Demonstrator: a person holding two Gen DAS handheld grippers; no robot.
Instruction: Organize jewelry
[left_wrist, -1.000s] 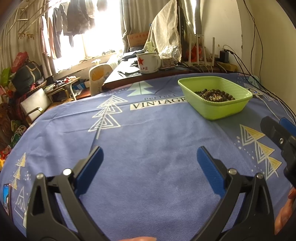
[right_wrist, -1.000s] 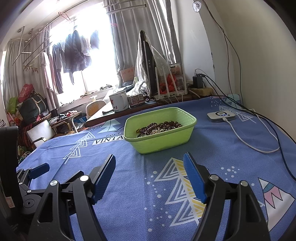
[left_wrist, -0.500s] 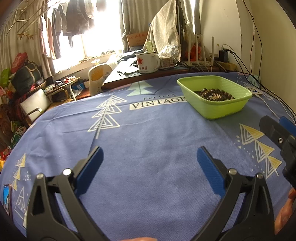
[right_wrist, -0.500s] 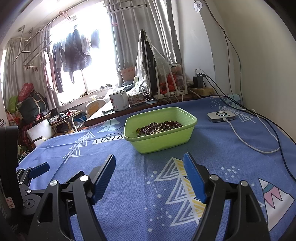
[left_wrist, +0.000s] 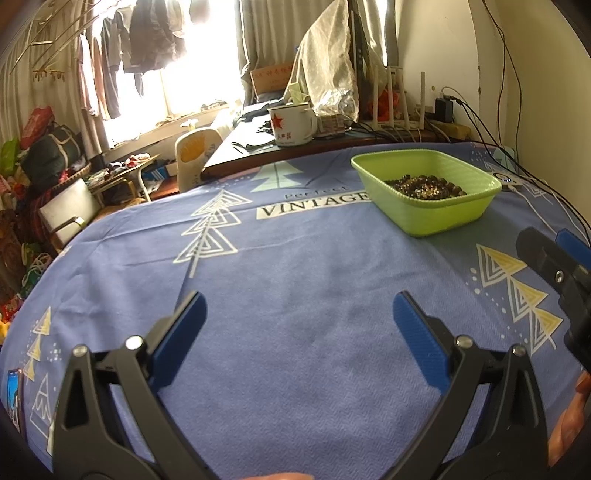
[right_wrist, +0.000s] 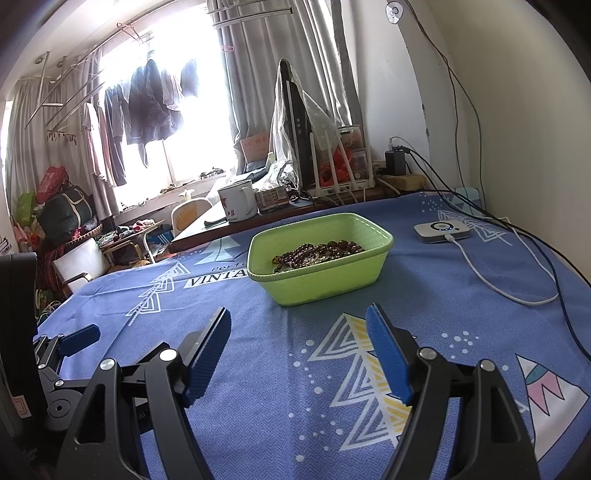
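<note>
tablecloth (left_wrist: 295, 258) printed "Perfect VINTAGE"

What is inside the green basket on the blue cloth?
Inside the green basket lies a heap of dark beaded strands. Anything under the beads is hidden, as is the basket's floor.

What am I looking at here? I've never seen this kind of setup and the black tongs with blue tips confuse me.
There is no robot. A person holds a two-finger tool in each hand, and a fisheye camera on each tool looks forward along its fingers. One picture is from the left hand-held gripper, the other from the right hand-held gripper; the blue tips are their finger pads. Both are open and hold nothing. Each also shows at the edge of the other's picture.

They hover over a table with a blue cloth. On it stands a green tub with dark beads inside, the jewelry to be sorted. To the right lies a small white device with a white cable. A white mug stands on the desk behind.
</note>
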